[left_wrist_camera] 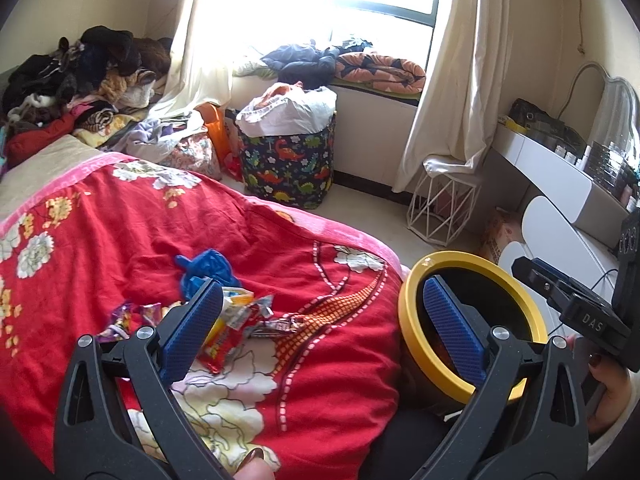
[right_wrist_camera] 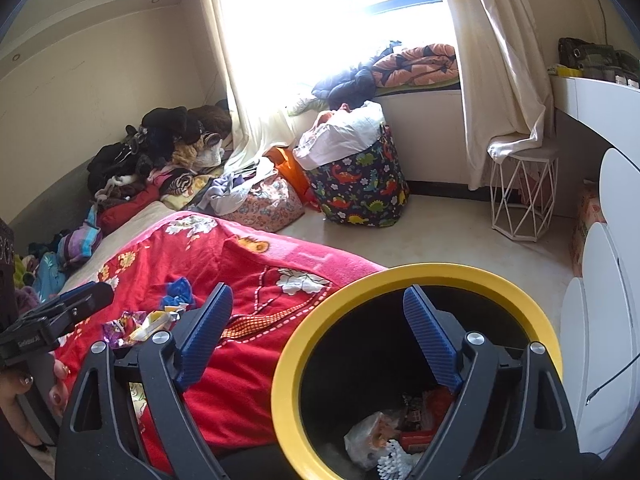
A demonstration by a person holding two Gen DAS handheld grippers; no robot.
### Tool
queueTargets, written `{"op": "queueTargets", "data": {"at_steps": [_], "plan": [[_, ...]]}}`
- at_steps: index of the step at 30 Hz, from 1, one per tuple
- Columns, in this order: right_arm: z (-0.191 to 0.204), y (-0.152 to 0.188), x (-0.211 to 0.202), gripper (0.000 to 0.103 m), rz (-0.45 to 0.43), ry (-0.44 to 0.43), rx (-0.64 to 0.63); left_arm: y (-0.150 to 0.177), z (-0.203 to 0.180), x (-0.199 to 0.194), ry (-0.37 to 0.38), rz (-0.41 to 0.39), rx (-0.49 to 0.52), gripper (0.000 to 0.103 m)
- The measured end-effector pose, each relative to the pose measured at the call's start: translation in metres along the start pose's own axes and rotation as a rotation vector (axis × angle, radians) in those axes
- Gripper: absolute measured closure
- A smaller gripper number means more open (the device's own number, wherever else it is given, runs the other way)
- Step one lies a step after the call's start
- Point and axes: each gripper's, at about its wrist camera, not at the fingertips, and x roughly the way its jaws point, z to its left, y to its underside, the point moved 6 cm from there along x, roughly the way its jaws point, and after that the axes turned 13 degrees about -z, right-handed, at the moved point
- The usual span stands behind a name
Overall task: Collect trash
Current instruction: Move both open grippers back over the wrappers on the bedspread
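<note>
Snack wrappers [left_wrist_camera: 236,320] and a crumpled blue bag [left_wrist_camera: 208,270] lie on a red floral blanket [left_wrist_camera: 120,220]. A black bin with a yellow rim [left_wrist_camera: 412,292] stands beside the bed. My left gripper [left_wrist_camera: 320,328] is open and empty above the blanket, its left finger over the wrappers. My right gripper [right_wrist_camera: 316,332] is open and empty, its right finger over the bin's yellow rim [right_wrist_camera: 288,360]; trash [right_wrist_camera: 396,432] lies inside. The wrappers [right_wrist_camera: 140,324] and the blue bag [right_wrist_camera: 178,294] show left of it.
A dinosaur-print hamper [left_wrist_camera: 290,160] stuffed with bags stands by the window. Piled clothes [left_wrist_camera: 76,80] sit at the bed's far end. A white wire stool [left_wrist_camera: 440,208] and a white vanity [left_wrist_camera: 560,168] are on the right. The right gripper's body [left_wrist_camera: 580,312] shows at right.
</note>
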Motion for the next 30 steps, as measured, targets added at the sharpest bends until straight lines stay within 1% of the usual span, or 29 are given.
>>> {"op": "queueTargets", "data": {"at_steps": [4, 15, 21, 30], "plan": [[0.014, 0.002, 0.002, 0.018, 0.003, -0.028, -0.013, -0.004, 0.014, -0.003, -0.035, -0.017, 0.008, 0.01], [0.059, 0.011, 0.01, 0.018, 0.03, -0.105, -0.071, -0.009, 0.057, -0.009, -0.108, -0.031, -0.056, 0.01], [0.082, 0.014, 0.018, 0.018, 0.046, -0.146, -0.091, -0.009, 0.077, -0.012, -0.156, -0.036, -0.067, 0.01], [0.115, 0.023, 0.035, 0.018, 0.09, -0.214, -0.116, -0.002, 0.128, -0.018, -0.235, -0.021, -0.129, 0.01]]}}
